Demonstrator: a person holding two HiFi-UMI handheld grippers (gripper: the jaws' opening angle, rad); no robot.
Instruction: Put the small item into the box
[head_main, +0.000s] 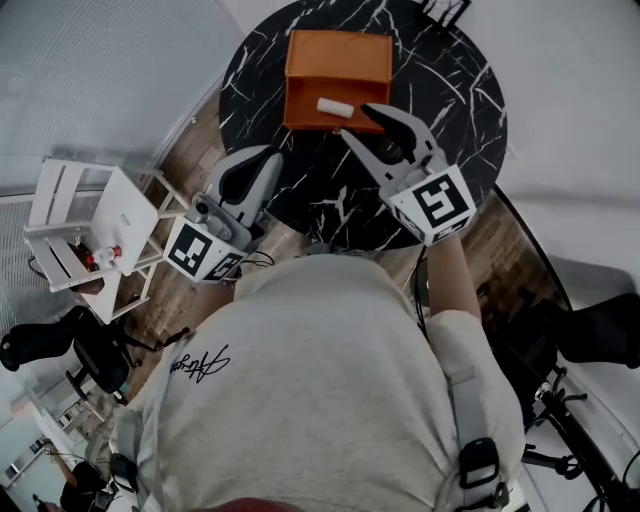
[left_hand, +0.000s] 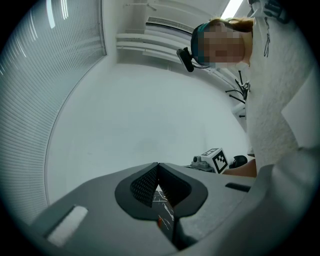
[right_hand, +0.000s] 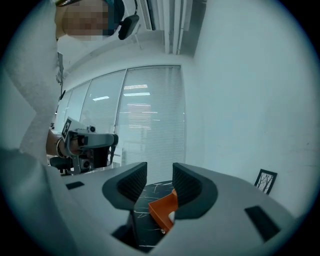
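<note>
The small item (head_main: 335, 106), a pale short cylinder, lay inside the orange box (head_main: 338, 55), toward the box's near right part. The right tool (head_main: 355, 122) hung just off the box's near right corner with its jaws spread and nothing between them. Through the gap its own view showed only the box corner and a sliver of the item. Whether a fingertip touched the box wall could not be told.

The left tool (head_main: 274, 158) sat well to the near left of the box, past the desk's edge, its jaws pressed together on nothing and pointing up toward a pale wall.

The box stood on the far part of a round black desk (head_main: 300, 200) veined with white, and nothing else lay on the near half of the desk. Wooden floor (head_main: 190, 150) showed to the box's left and near right. A white rack (head_main: 75, 215) stood on that floor, far to the box's near left. In the right gripper view, window blinds (right_hand: 150, 110) ran behind the box, and a small framed picture (right_hand: 263, 181) leaned to its right — near the desk's far edge.

The stretch of desk between the box and the person's grey-clad torso (head_main: 320, 380) lay open.
</note>
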